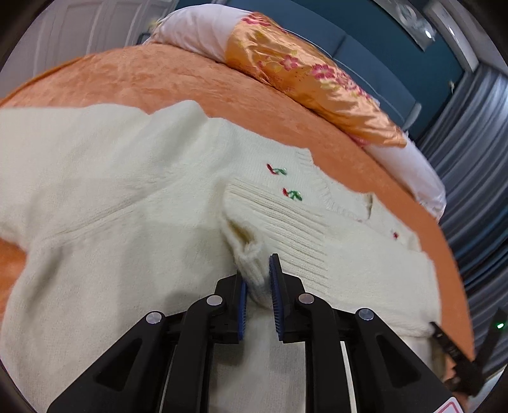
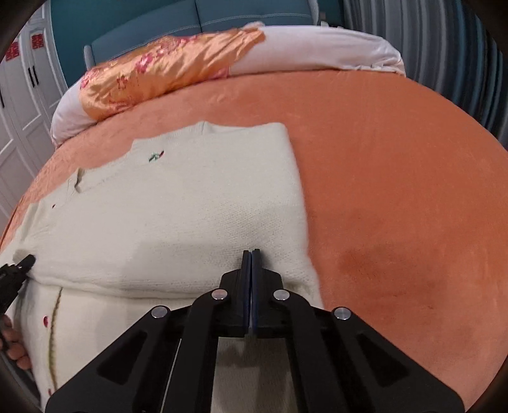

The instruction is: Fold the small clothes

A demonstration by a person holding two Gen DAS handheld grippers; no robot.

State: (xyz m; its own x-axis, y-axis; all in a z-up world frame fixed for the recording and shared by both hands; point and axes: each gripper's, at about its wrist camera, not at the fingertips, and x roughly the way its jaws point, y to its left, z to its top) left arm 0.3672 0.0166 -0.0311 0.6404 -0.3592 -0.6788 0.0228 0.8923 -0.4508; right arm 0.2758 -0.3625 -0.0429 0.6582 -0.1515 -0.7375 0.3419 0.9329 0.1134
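On the bed: cream knit sweater (image 1: 127, 197) spread over the orange bedspread (image 1: 177, 79), lying toward the side nearest the white wardrobe doors (image 2: 19, 104); rolled floral quilt (image 2: 165, 66) along the far edge by the blue headboard (image 2: 190, 19)

Garment state: partly folded, by the look of it; one straight folded edge runs along its right side in the right wrist view; embroidered collar area (image 1: 285, 184) faces up

Left tool (image 1: 257, 279): fingers a narrow gap apart, with a bunched ridge of ribbed knit pinched up between the blue pads (image 1: 275, 295); only a small tuft is held

Right tool (image 2: 251, 276): fingers pressed together, tips over the sweater's near folded edge; whether a thin layer is caught between them cannot be told from this angle

Risk, slipping: the left tool's hold is a thick soft wad rather than a flat hem; a pull could let it slide out, dropping the fold midway

Risk, uneven fold: if only the left tool truly grips, lifting would drag one corner; the panel could twist and skew the straight edge

Risk, stretch: loose knit tugged from one pinch point may distort or snag on the pads

Risk, drag: plush bedspread likely clings; layers beneath could shift and undo the fold
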